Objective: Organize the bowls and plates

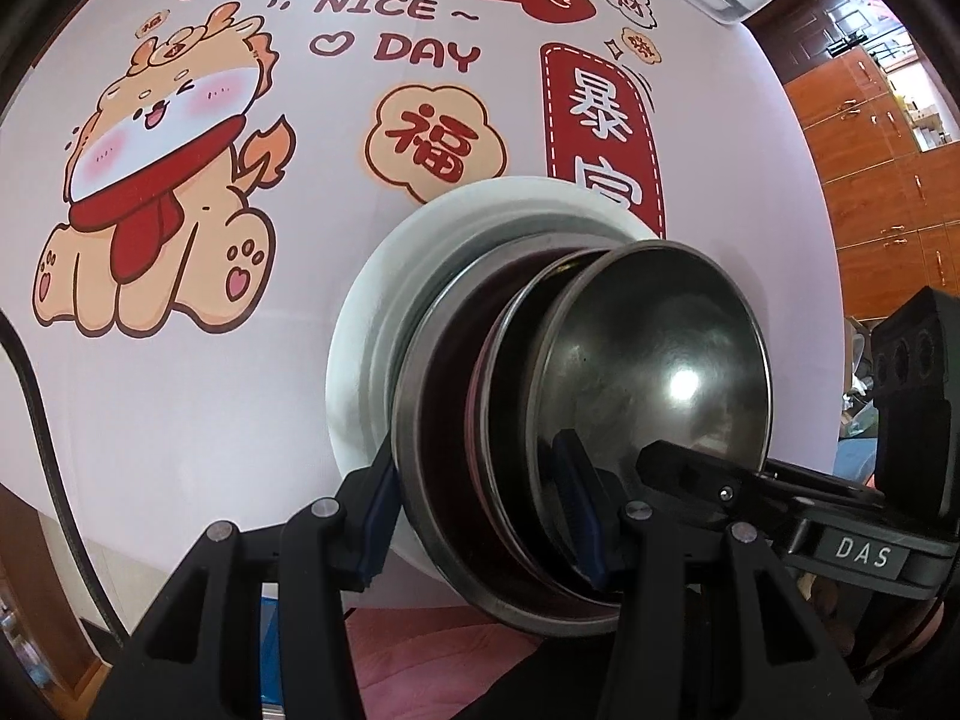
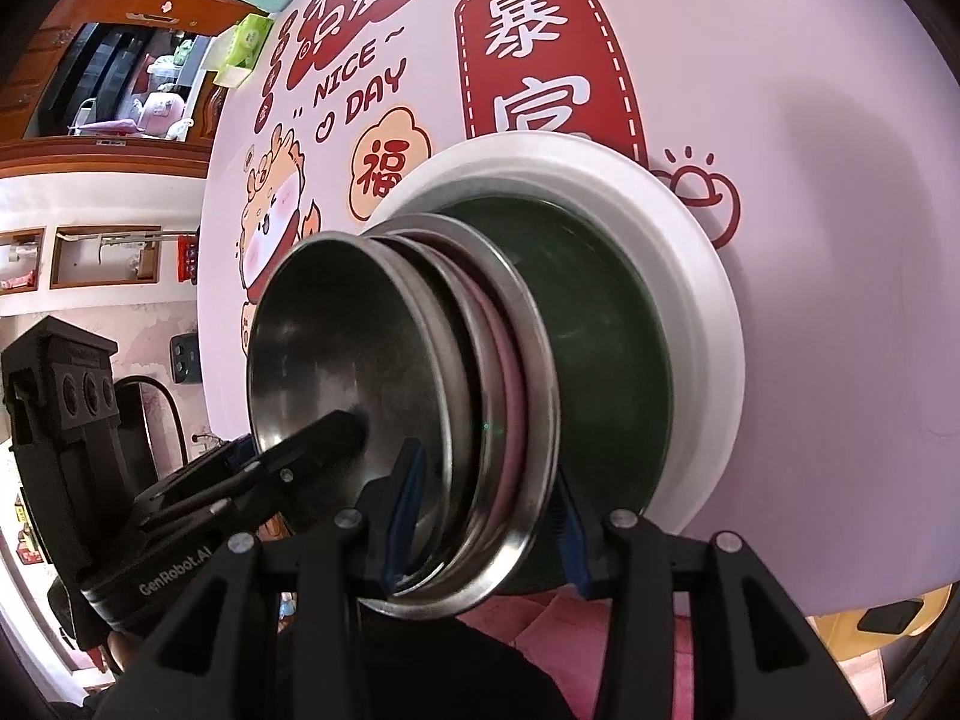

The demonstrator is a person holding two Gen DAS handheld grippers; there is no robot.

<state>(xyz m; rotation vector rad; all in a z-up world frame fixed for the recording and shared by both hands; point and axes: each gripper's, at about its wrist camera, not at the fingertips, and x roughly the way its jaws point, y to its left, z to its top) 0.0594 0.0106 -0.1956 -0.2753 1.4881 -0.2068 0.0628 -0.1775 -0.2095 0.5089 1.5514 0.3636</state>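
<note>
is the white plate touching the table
Touching. In the right wrist view the white plate lies flat on the table, no gap under its rim.

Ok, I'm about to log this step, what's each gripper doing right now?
Left gripper: closed on the walls of the nested bowls.
Right gripper: closed on the same nested bowls.

tablecloth (image 1: pixel 252 396): "NICE ~ DAY" with a heart, in red | tablecloth, cloud badge (image 1: pixel 437 144): "福" | tablecloth, red banner (image 2: pixel 549 54): "暴", second character half hidden by the white plate (image 2: pixel 696 276) | right gripper (image 1: pixel 660 468), label: "DAS" | left gripper (image 2: pixel 336 426), body: "GenRobot.AI", last letters partly hidden
</note>
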